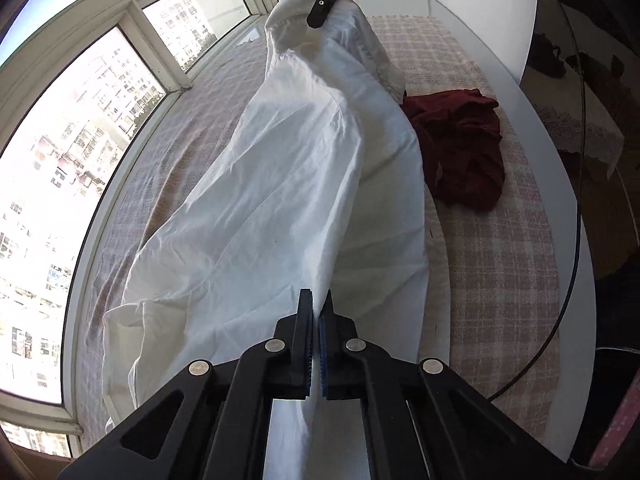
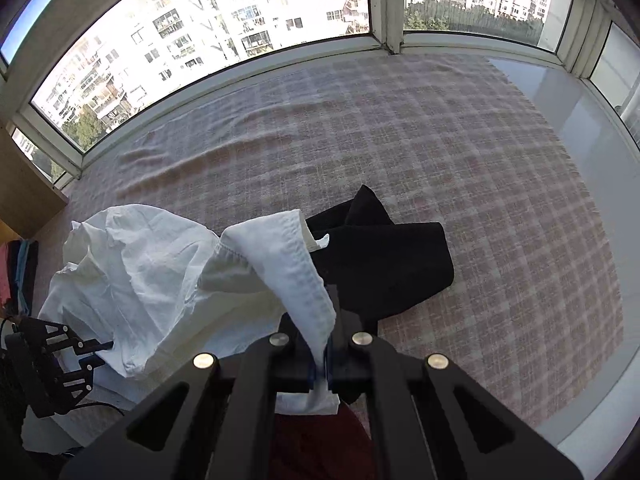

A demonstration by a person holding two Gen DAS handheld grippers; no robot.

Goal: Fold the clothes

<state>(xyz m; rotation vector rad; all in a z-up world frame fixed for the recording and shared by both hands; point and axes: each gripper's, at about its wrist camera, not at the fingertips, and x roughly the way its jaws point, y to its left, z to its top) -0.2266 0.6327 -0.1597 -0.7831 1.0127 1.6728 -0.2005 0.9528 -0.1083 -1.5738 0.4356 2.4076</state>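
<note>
- Centrally, the left gripper is pinching one end of the white garment; its jaws are standing closed, with only a thin fold of cloth running between the pads.
- Opposite, the right gripper is clamping the other end, a hemmed, stitched edge of the white garment; its jaws are likewise closed on the cloth, and a short tail is hanging out below them.
- Seen from the left wrist, the right gripper is appearing at the far top of the frame, holding the garment's raised end.
- Seen from the right wrist, the left gripper is showing at the lower left, touching the garment's near edge.
- Lengthwise, the garment is lying stretched between the two grippers, its long axis running from one to the other; the middle is sagging in creases onto the checked blanket, while both gripped ends are lifting off it.
- Just beside the garment's right-gripper end, a dark red garment is lying crumpled on the blanket.
- Beyond the right gripper, a black garment is resting on the checked blanket, partly under the white hem.
- Around the blanket, a white ledge is bordering it, and windows are standing behind.
</note>
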